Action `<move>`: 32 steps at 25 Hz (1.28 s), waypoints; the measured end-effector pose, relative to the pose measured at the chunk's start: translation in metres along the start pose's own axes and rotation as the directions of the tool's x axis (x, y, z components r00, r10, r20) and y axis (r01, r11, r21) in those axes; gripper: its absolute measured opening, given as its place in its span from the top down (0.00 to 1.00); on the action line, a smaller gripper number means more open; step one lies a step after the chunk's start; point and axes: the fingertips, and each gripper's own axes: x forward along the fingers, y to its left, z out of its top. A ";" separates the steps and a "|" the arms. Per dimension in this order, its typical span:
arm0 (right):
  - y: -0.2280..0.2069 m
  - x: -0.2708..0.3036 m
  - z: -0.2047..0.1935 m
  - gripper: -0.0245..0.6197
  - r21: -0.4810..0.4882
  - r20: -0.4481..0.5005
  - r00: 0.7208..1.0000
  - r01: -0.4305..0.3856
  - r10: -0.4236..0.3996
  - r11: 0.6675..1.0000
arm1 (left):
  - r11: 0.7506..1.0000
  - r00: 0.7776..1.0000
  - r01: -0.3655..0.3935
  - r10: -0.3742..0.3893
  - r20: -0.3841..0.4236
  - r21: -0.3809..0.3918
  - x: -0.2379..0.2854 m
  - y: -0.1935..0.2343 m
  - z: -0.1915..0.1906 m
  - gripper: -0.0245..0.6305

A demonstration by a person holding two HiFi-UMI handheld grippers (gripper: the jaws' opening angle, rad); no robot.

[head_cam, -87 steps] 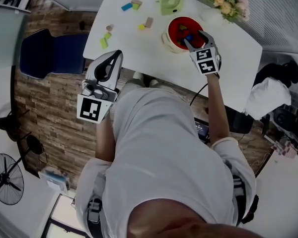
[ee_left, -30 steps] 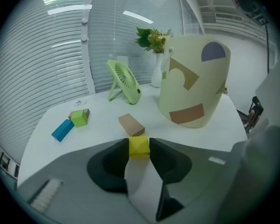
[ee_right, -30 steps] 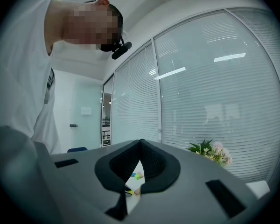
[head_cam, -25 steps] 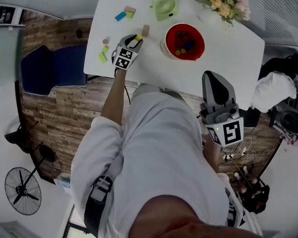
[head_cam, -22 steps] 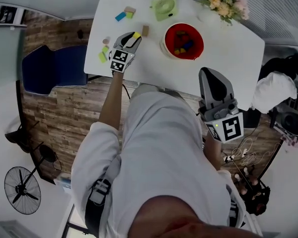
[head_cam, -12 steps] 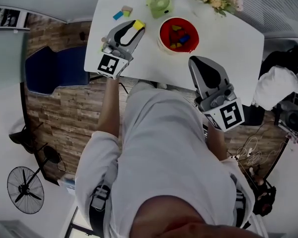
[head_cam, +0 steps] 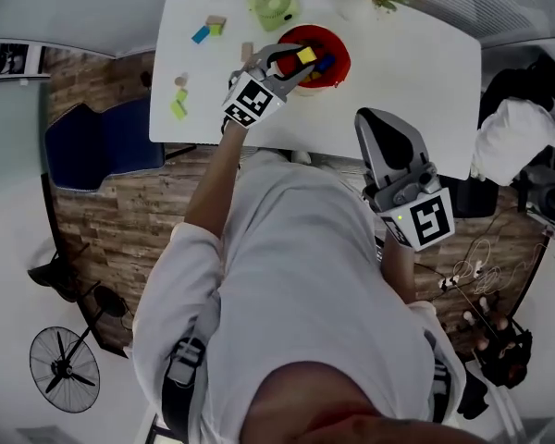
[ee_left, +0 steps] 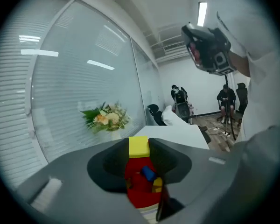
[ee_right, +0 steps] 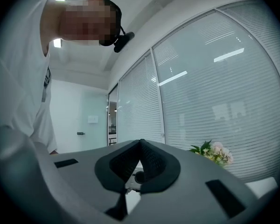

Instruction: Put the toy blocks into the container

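Red bowl (head_cam: 339, 41) holds blocks (ee_left: 148, 174) — left gripper (head_cam: 297, 62) clamps yellow block (head_cam: 306, 55); right gripper (head_cam: 380, 122) jaws together.

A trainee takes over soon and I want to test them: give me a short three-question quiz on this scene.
1. True or false: the left gripper holds a yellow block.
2. The right gripper is: A open; B shut and empty; C shut on a block.
3. Fill in: the yellow block hangs over the red ____.
Key: 1 true; 2 B; 3 bowl.
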 end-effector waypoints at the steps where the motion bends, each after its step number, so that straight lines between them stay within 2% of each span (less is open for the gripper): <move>1: -0.004 -0.004 -0.001 0.96 0.004 -0.004 1.000 0.017 -0.017 1.000 | 1.000 0.999 0.020 -0.020 -0.030 0.001 0.010 -0.004 -0.009 0.76; 5: -0.014 -0.017 -0.005 0.96 0.021 -0.013 0.997 0.070 -0.070 0.997 | 0.997 0.982 0.079 -0.074 -0.171 0.018 0.037 -0.017 -0.038 0.75; 8: -0.018 -0.022 -0.005 0.96 0.027 -0.013 0.996 0.089 -0.089 0.996 | 0.996 0.969 0.093 -0.087 -0.230 0.014 0.042 -0.019 -0.044 0.74; 9: -0.018 -0.023 -0.005 0.96 0.029 -0.013 0.996 0.091 -0.091 0.995 | 0.995 0.967 0.097 -0.091 -0.238 0.014 0.042 -0.020 -0.044 0.70; 11: -0.019 -0.023 -0.005 0.96 0.033 -0.015 0.996 0.091 -0.090 0.995 | 0.996 0.970 0.089 -0.085 -0.228 0.007 0.037 -0.018 -0.041 0.62; 13: -0.019 -0.022 -0.006 0.96 0.036 -0.020 0.996 0.087 -0.086 0.996 | 0.998 0.984 0.048 -0.052 -0.170 -0.030 0.024 -0.010 -0.034 0.54; 15: -0.020 -0.020 -0.006 0.96 0.041 -0.025 0.996 0.084 -0.083 0.996 | 0.995 0.996 -0.029 0.021 -0.090 -0.090 0.002 0.009 -0.030 0.51; 16: -0.021 -0.018 -0.006 0.96 0.044 -0.027 0.996 0.082 -0.081 0.996 | 0.990 0.995 -0.083 0.076 -0.061 -0.116 -0.012 0.021 -0.032 0.53; 19: -0.020 -0.011 -0.008 0.96 0.048 -0.038 0.997 0.073 -0.071 0.996 | 0.952 0.965 -0.263 0.257 -0.056 -0.154 -0.058 0.058 -0.060 0.53; 22: -0.017 -0.002 -0.010 0.96 0.048 -0.054 0.997 0.059 -0.056 0.997 | 0.915 0.923 -0.377 0.357 -0.146 -0.147 -0.088 0.080 -0.106 0.54; 25: -0.012 0.007 -0.010 0.96 0.045 -0.071 0.996 0.050 -0.047 0.998 | 0.891 0.892 -0.425 0.382 -0.244 -0.158 -0.098 0.093 -0.150 0.54; 27: -0.008 0.014 -0.009 0.96 0.041 -0.080 0.996 0.049 -0.045 0.998 | 0.885 0.875 -0.437 0.376 -0.305 -0.162 -0.095 0.098 -0.176 0.56; 32: 0.003 0.023 -0.007 0.96 0.034 -0.099 0.993 0.070 -0.066 0.997 | 0.901 0.847 -0.401 0.297 -0.442 -0.163 -0.060 0.100 -0.232 0.56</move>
